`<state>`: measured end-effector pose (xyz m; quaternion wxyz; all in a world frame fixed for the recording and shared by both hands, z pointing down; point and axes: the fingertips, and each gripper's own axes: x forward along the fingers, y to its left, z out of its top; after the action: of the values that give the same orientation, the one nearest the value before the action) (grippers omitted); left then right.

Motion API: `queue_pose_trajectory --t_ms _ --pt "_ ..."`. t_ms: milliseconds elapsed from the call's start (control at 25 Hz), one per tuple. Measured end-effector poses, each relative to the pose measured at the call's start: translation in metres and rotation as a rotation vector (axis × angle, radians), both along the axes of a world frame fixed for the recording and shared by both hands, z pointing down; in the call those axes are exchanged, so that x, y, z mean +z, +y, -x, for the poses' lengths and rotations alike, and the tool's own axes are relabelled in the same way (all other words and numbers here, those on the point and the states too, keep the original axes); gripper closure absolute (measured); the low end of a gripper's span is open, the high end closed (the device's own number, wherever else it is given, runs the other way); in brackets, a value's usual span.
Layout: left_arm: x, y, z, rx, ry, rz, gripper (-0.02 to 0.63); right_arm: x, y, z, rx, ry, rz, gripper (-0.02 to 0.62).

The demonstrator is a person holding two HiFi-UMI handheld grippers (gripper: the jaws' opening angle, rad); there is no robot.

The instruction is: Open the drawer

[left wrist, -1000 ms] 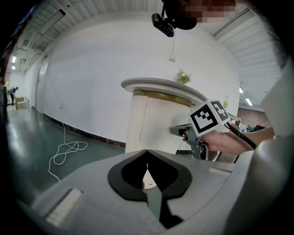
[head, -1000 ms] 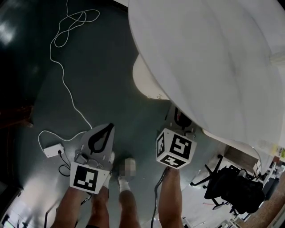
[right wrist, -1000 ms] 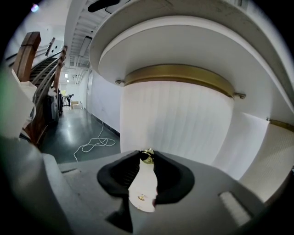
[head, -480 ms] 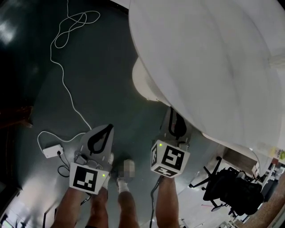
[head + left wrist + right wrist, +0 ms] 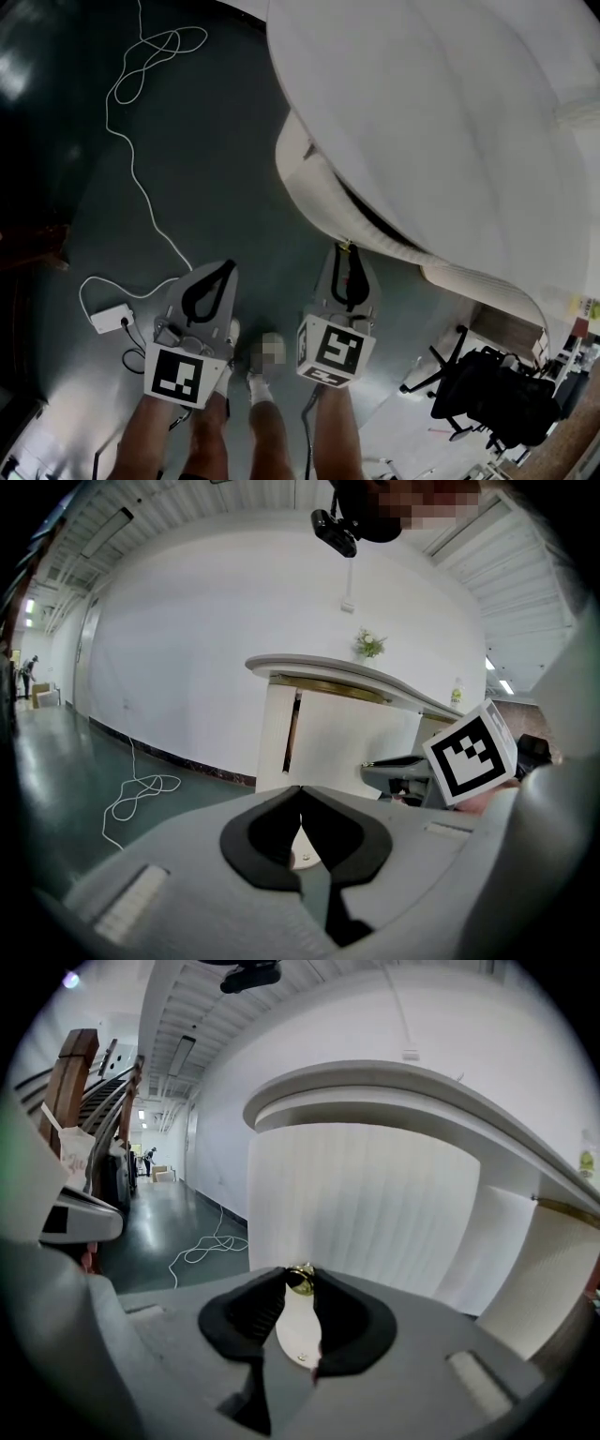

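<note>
A white drawer with a curved ribbed front (image 5: 314, 192) (image 5: 375, 1204) stands pulled out from under the round white tabletop (image 5: 441, 122). Its small brass knob (image 5: 300, 1280) sits between the black pads of my right gripper (image 5: 300, 1277) (image 5: 347, 255), which is shut on it. My left gripper (image 5: 228, 267) (image 5: 300, 791) hangs over the dark floor to the left of the drawer, apart from it. Its jaws meet at the tips with nothing between them.
A white cable (image 5: 141, 66) loops across the dark green floor to a power adapter (image 5: 111, 317). A black office chair (image 5: 487, 394) stands at the lower right. The person's legs and shoes (image 5: 258, 384) are between the grippers. A small plant (image 5: 370, 645) stands on the tabletop.
My right gripper has come back toward the person with the knob in it. The drawer has slid further out from under the tabletop. The left gripper has stayed put.
</note>
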<state>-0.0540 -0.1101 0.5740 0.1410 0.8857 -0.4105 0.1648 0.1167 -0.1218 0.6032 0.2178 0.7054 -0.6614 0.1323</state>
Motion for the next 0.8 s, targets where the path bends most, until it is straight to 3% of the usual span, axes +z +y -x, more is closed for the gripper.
queue_pose_trajectory --t_ms 800 --pt "0.007 0.048 0.007 -0.004 -0.014 0.036 0.595 0.0 0.065 0.04 -0.039 -0.022 0.019 0.495"
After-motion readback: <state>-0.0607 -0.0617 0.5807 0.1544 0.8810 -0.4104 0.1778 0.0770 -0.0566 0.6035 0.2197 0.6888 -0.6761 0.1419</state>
